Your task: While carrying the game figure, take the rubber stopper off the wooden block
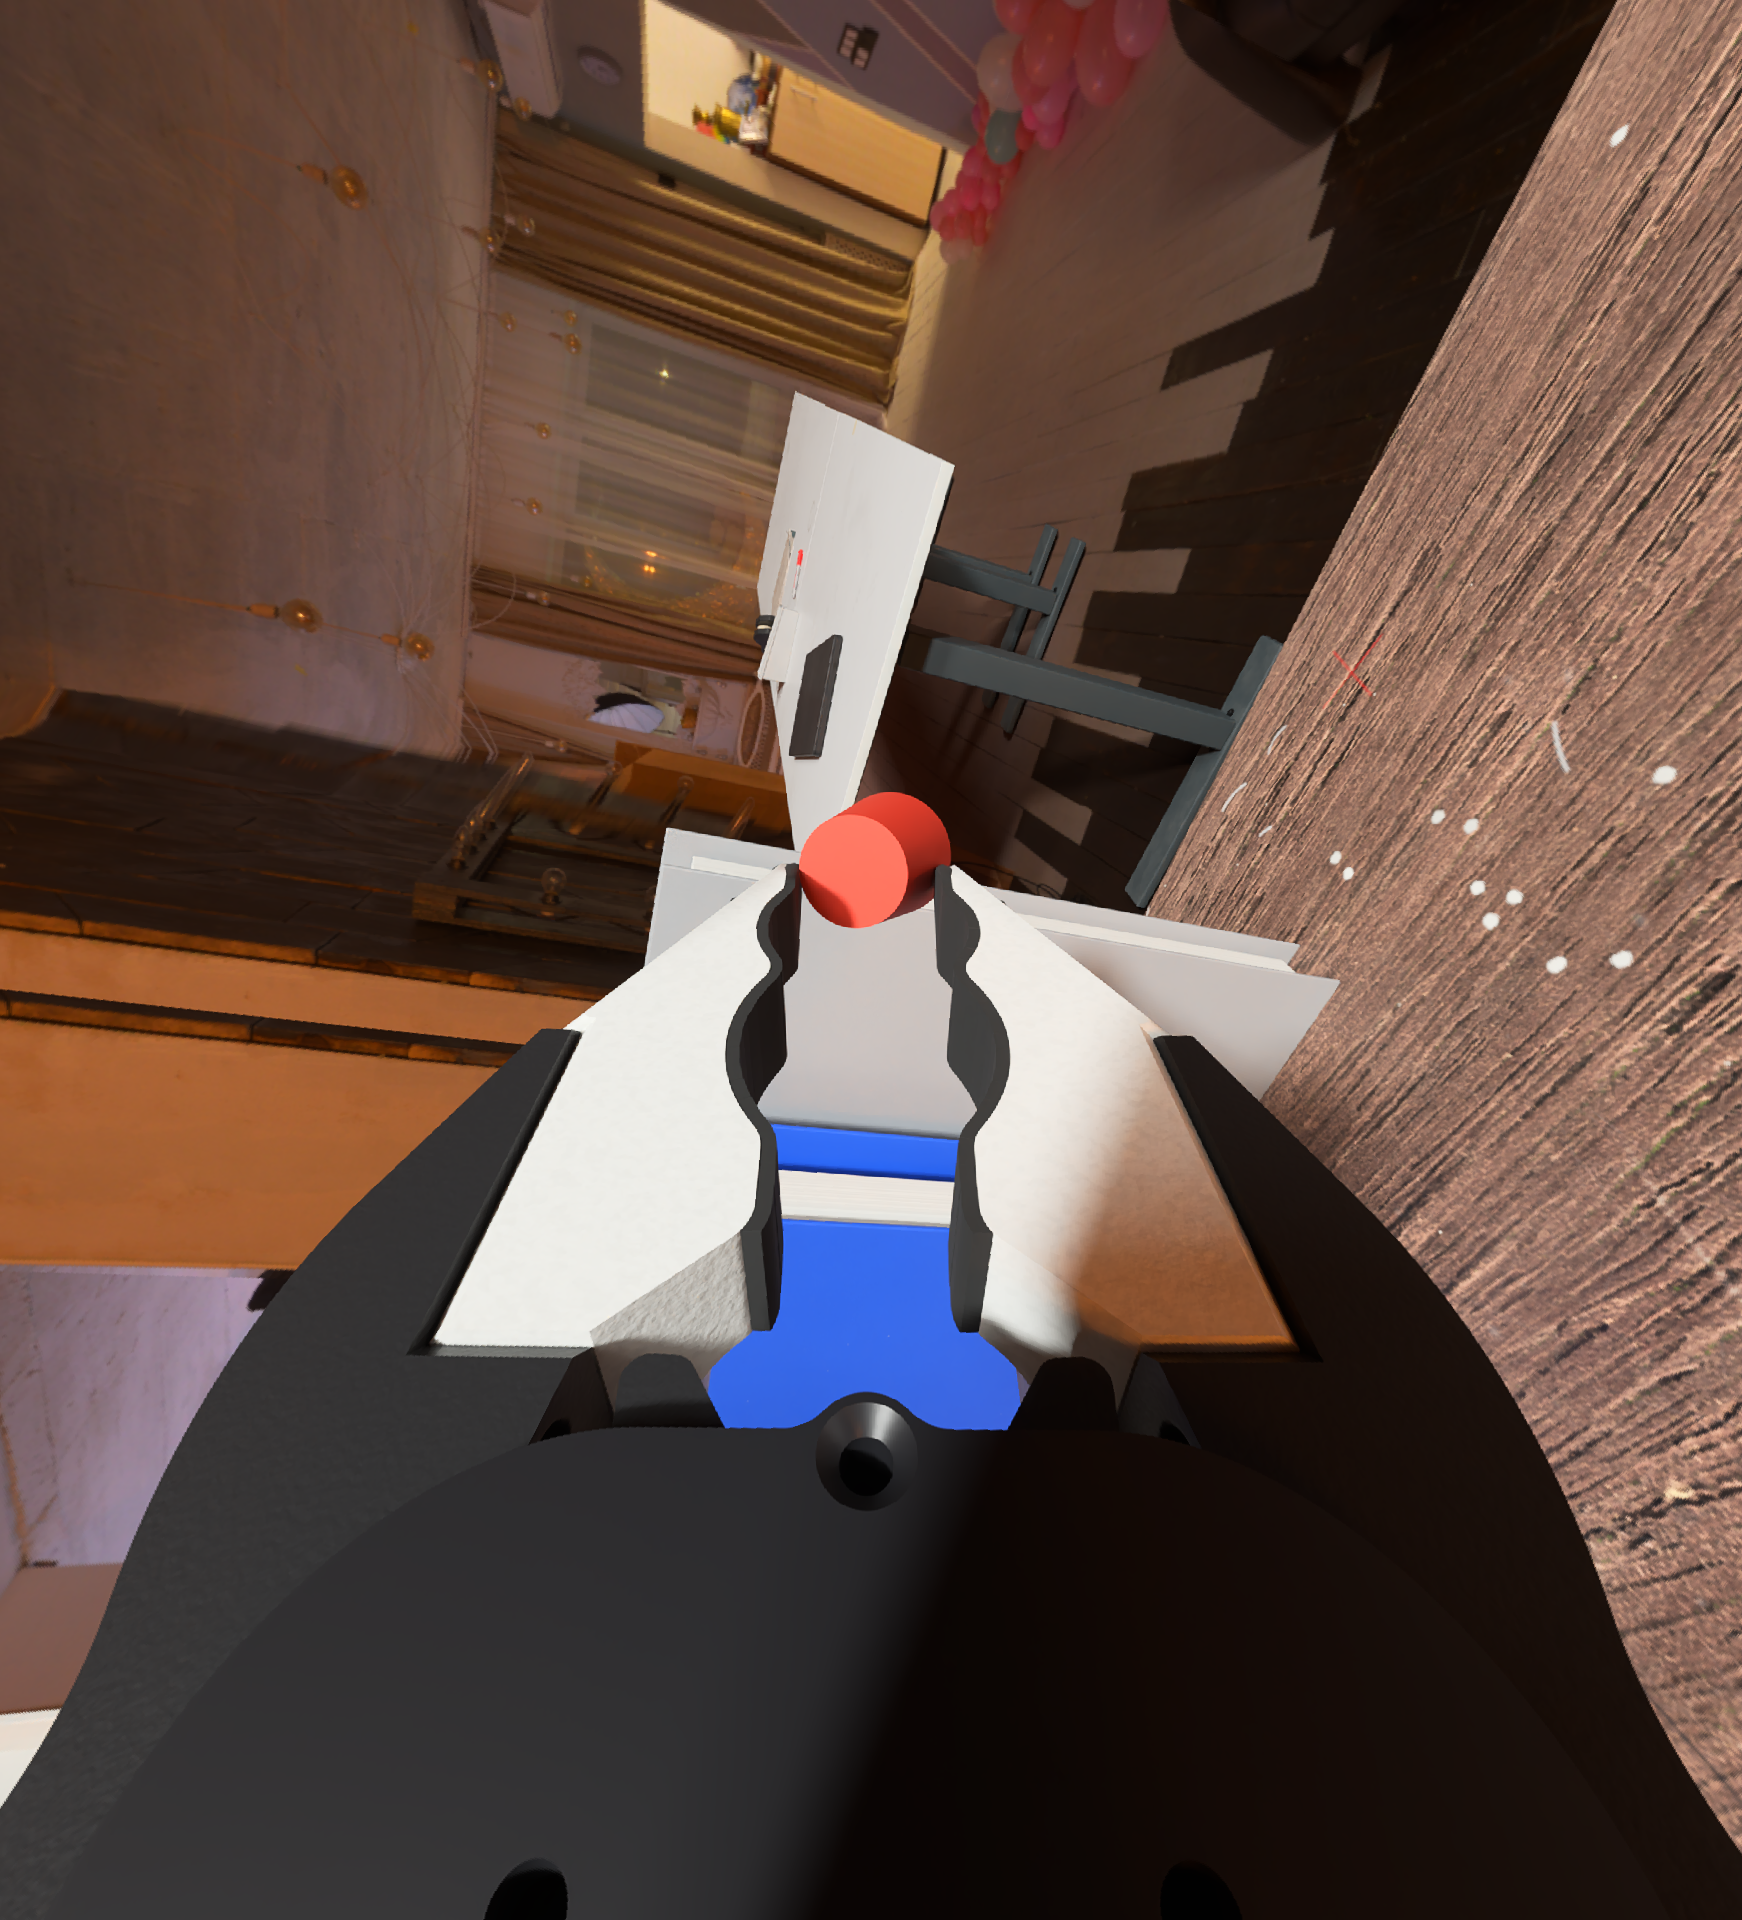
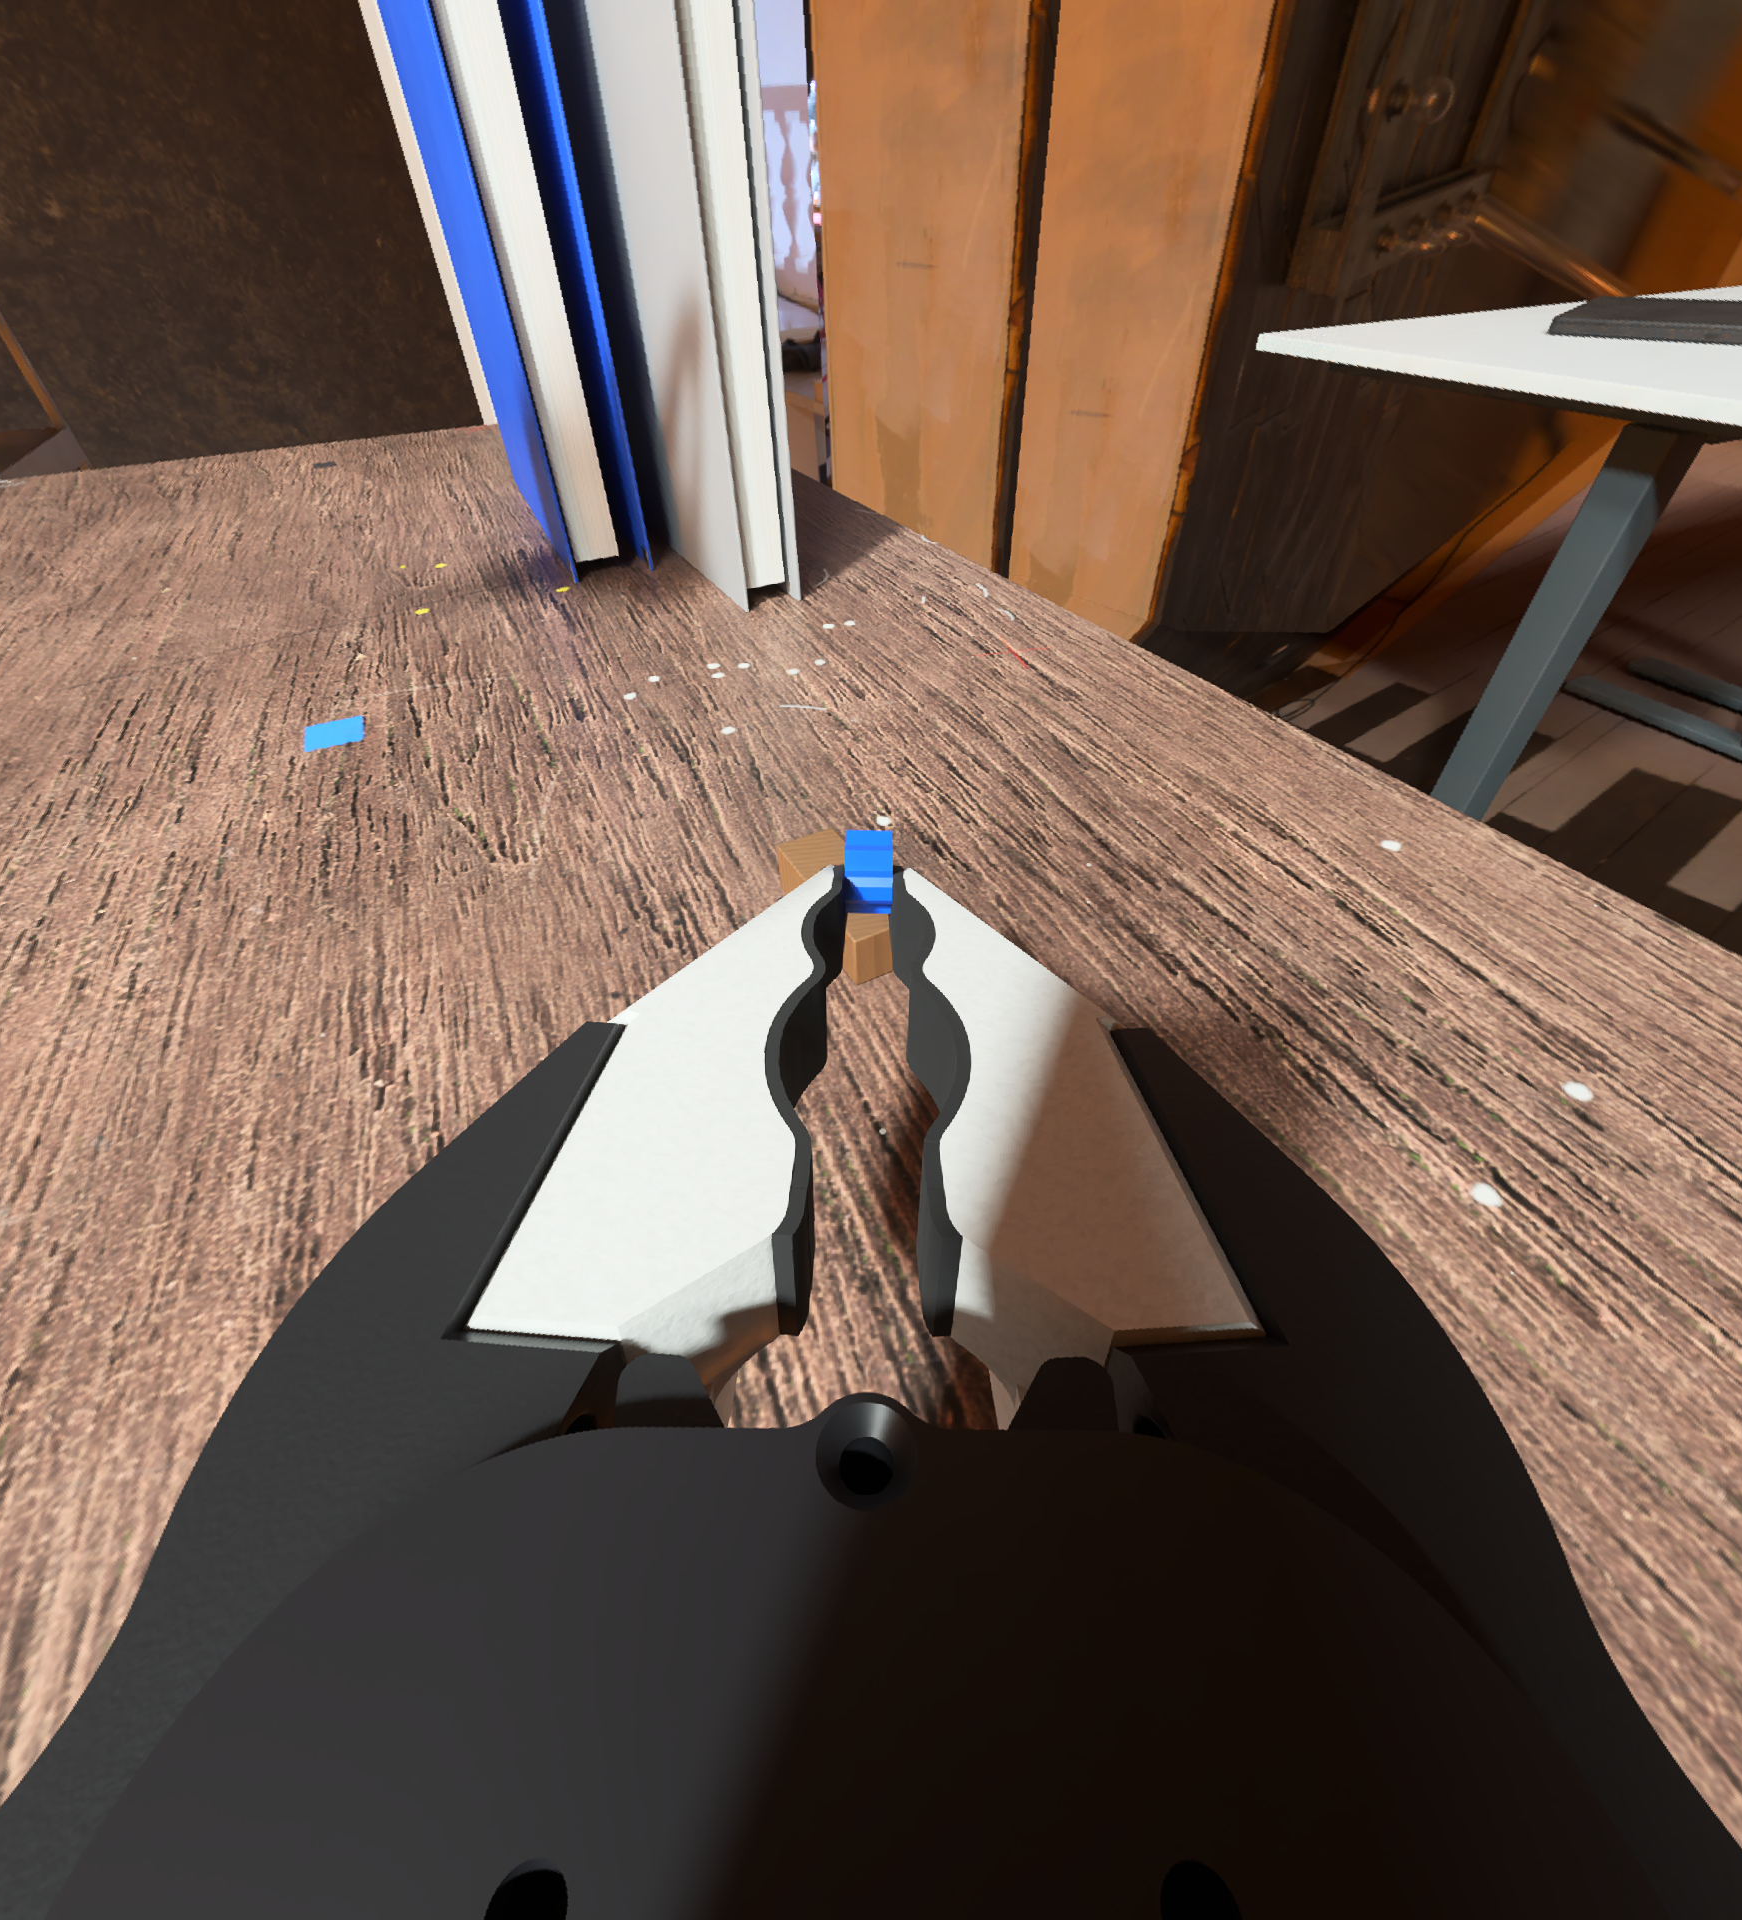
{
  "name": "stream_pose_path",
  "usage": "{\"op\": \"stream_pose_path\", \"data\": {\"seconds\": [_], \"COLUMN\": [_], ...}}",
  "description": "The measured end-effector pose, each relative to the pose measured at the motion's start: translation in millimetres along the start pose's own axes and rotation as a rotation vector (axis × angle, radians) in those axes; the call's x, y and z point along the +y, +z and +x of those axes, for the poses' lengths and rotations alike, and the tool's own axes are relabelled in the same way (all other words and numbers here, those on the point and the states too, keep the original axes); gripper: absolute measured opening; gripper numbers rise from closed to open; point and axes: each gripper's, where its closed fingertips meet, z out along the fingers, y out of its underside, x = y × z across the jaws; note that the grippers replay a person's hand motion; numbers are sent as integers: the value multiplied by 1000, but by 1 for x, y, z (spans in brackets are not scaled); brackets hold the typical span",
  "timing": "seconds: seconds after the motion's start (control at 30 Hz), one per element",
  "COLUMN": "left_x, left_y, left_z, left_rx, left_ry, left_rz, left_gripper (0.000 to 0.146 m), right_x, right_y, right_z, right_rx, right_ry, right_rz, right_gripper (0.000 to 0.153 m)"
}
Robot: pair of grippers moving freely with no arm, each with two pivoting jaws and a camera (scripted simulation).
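My left gripper (image 1: 869, 883) is rolled on its side and pinches a red cylinder (image 1: 872, 858) at its very tips, which I take for the game figure; it has to ride along undisturbed. My right gripper (image 2: 865, 894) has its jaws drawn narrow around a small blue piece (image 2: 868, 871), the rubber stopper, sitting on the wooden block (image 2: 864, 948) on the table (image 2: 327, 1039). The tips look to be touching it, though I cannot tell how firmly. To do this well I judge I should squeeze fully before moving, then lift straight up off the block so it does not drag or tip, and hold the left one level and quiet meanwhile.

The table is dark brown wood grain flecked with pale specks, with a blue patch (image 2: 334, 732) lying flat on it. Books (image 2: 576, 312) in blue and white stand upright at the far edge. Beyond are orange panelled walls and a white desk (image 2: 1532, 374) on grey legs
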Motion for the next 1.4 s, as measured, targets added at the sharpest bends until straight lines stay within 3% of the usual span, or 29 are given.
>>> {"op": "stream_pose_path", "data": {"seconds": [1.4], "left_x": [-3], "left_y": [-3], "left_z": [-3], "left_rx": [-39], "left_ry": [8], "left_rz": [0], "left_gripper": [25], "right_x": [0], "right_y": [0], "right_z": [-1], "right_rx": [-7], "right_ry": [-4], "right_rz": [0], "right_gripper": [7]}}
